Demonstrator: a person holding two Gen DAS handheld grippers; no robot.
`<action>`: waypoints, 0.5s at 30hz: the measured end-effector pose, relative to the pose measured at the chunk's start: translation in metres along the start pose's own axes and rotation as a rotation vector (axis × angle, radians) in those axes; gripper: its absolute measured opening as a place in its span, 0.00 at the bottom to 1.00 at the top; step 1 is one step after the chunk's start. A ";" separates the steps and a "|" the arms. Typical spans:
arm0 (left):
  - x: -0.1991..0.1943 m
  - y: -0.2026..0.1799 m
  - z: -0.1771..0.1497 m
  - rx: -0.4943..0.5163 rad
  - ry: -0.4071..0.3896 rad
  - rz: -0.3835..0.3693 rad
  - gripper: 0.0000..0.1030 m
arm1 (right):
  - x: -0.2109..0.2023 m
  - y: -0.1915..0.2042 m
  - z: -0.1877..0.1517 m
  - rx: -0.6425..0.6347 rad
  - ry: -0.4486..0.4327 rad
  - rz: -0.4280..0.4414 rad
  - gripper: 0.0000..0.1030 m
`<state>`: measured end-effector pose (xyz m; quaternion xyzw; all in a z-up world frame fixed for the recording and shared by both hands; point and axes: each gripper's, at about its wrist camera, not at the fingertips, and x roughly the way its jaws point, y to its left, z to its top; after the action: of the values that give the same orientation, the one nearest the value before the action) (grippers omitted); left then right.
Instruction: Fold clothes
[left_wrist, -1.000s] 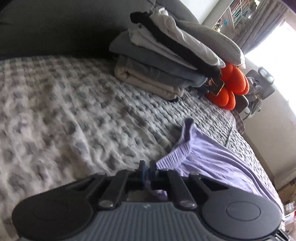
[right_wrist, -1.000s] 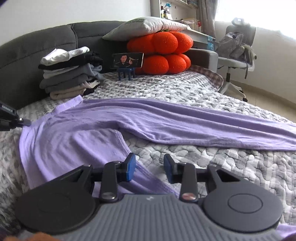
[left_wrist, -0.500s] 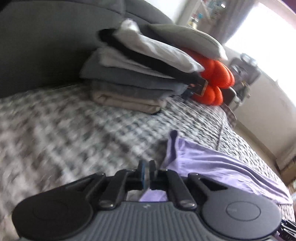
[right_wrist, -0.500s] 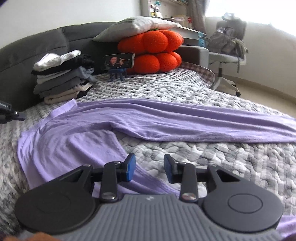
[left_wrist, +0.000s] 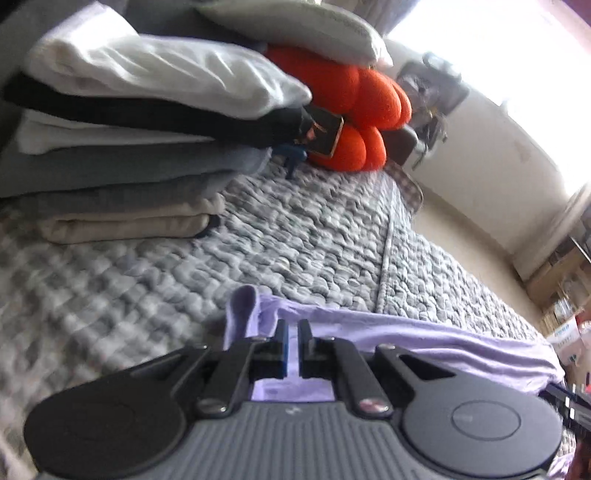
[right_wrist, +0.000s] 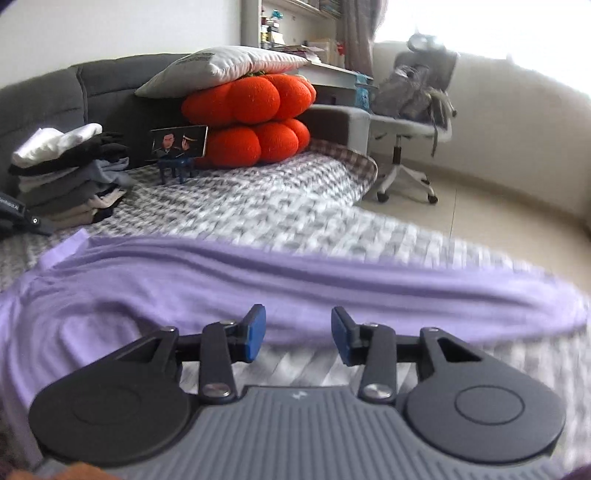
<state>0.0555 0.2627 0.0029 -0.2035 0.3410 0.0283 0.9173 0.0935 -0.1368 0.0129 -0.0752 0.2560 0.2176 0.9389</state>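
Lilac garment (right_wrist: 295, 280) — seemingly pinched in left tongs (left_wrist: 293, 338) — lies beyond right tongs (right_wrist: 298, 332).

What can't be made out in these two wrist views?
- Left wrist view: where the left gripper pinches the purple garment is hidden behind its closed fingers.
- Right wrist view: the garment's far right end and the quilt are smeared by motion blur.
- Both views: the bottom items of the folded clothes stack are hidden under those above.

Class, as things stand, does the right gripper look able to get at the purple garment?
Probably yes: the right gripper is open just above the purple garment, with nothing between them; its jaws have just been opening, empty.
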 end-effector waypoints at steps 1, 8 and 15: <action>0.006 0.000 0.002 0.005 0.004 0.010 0.03 | 0.009 -0.002 0.007 -0.026 0.005 -0.010 0.43; 0.049 0.005 0.014 -0.017 0.022 0.021 0.07 | 0.072 -0.002 0.032 -0.165 0.085 0.034 0.43; 0.066 -0.007 0.012 0.127 0.003 0.073 0.00 | 0.112 -0.004 0.037 -0.230 0.185 0.136 0.43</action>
<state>0.1148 0.2556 -0.0285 -0.1322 0.3508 0.0399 0.9262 0.1984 -0.0896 -0.0127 -0.1842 0.3195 0.3005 0.8796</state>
